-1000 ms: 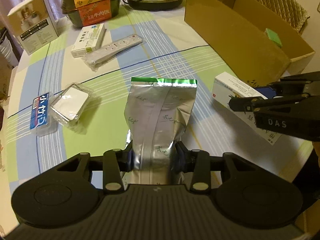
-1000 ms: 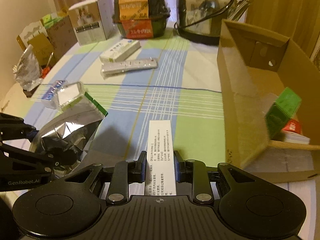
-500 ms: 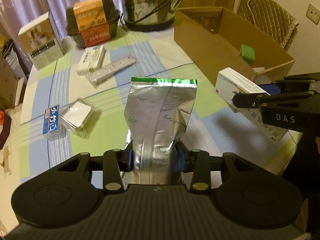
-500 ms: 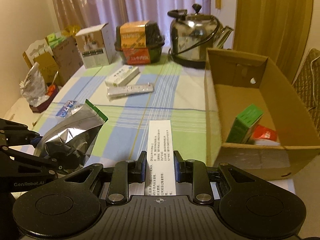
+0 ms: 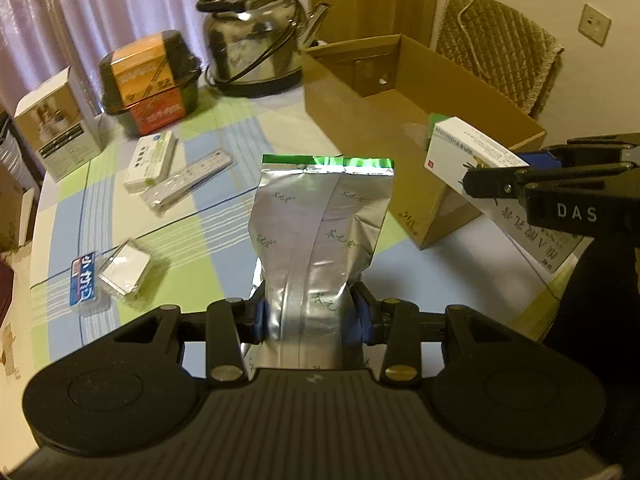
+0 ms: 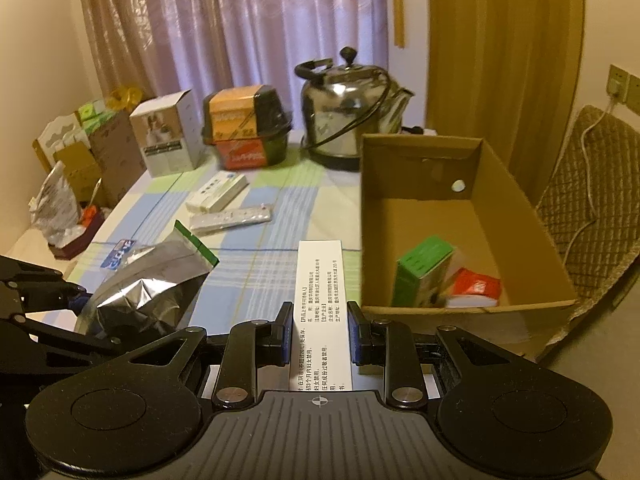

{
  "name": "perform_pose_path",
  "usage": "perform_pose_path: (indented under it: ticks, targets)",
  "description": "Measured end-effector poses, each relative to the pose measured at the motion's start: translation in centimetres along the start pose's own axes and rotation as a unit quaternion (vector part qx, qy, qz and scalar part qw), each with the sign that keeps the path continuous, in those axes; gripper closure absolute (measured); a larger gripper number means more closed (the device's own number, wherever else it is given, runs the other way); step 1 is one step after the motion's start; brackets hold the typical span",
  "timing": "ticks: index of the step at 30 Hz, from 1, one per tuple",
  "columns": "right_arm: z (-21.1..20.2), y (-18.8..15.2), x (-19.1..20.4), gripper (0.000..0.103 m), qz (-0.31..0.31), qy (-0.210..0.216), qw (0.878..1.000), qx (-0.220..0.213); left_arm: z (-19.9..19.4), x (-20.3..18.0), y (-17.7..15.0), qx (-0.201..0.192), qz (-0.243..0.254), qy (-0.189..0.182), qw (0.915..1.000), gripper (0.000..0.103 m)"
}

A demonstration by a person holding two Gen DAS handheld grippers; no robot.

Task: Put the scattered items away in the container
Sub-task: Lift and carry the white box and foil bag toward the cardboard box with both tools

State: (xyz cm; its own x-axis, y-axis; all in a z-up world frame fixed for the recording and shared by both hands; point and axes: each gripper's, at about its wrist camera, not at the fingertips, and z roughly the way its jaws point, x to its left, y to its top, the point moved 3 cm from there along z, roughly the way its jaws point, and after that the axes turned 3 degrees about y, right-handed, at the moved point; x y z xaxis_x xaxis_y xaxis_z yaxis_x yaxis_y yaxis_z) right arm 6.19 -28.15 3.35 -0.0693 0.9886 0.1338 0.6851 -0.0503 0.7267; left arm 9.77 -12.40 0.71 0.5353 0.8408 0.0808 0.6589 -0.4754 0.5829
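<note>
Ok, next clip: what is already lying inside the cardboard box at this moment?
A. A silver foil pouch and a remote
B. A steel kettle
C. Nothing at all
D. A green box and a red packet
D: the right wrist view shows a green box and a red packet on the floor of the cardboard box, while the foil pouch is clamped between the left gripper fingers, outside the box.

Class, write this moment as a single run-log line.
left hand-held gripper: shut on foil pouch | right hand-held gripper: shut on white box | cardboard box: green carton inside
</note>
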Motion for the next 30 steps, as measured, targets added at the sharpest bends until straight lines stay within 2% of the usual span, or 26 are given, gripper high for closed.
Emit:
perform_pose_path:
  ticks: [13,22,30]
  targets:
    - [-2.6,1.6,-4.6,0.074,0.032,-0.031,0.998,-0.035,-0.3,-2.6,3.0,-0.018,0.019,-0.025,0.9994,0.067]
    - [-2.7,3.2,-9.0,0.074,0.042,-0.064,0.996,-0.049,0.1,-5.8,8.4,-0.047,0.042,-0.054,0.9965,0.067]
    - [-2.1,3.2,-12.3,0.074,0.063,-0.078,0.994,-0.053,2.3,-8.5,12.9,-0.052,0.038,-0.098,0.9931,0.067]
